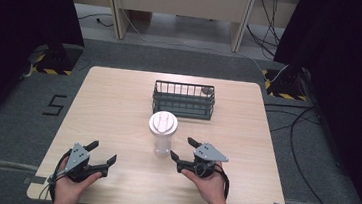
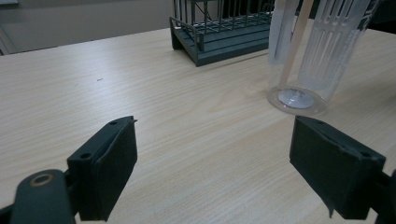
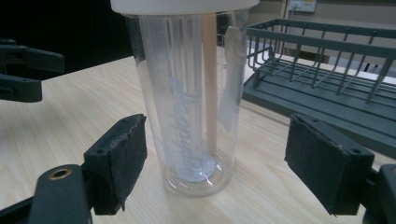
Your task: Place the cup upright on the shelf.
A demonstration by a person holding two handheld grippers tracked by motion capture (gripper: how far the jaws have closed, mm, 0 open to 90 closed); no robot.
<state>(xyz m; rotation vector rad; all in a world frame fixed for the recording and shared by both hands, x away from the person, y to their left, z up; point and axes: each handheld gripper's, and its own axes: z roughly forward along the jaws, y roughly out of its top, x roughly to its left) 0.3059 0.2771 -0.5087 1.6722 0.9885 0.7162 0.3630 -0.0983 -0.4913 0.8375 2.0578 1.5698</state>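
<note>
High view, left to right: the left gripper (image 1: pixel 102 155) rests on the table (image 1: pixel 119 101) with jaws apart, holding nothing. Mid-table stands the clear lidded cup (image 1: pixel 162 133), upright, a stick-like piece inside, perhaps a straw. Just beside it, the right gripper (image 1: pixel 183 149) has jaws spread. Behind sits a wire basket (image 1: pixel 183 100).

I see a clear tumbler (image 1: pixel 161 139) with white lid (faint white script on its side), dark grey wire basket (image 1: pixel 183 100), light woodgrain worktop (image 1: pixel 113 110), black tongs (image 1: pixel 98 155).
</note>
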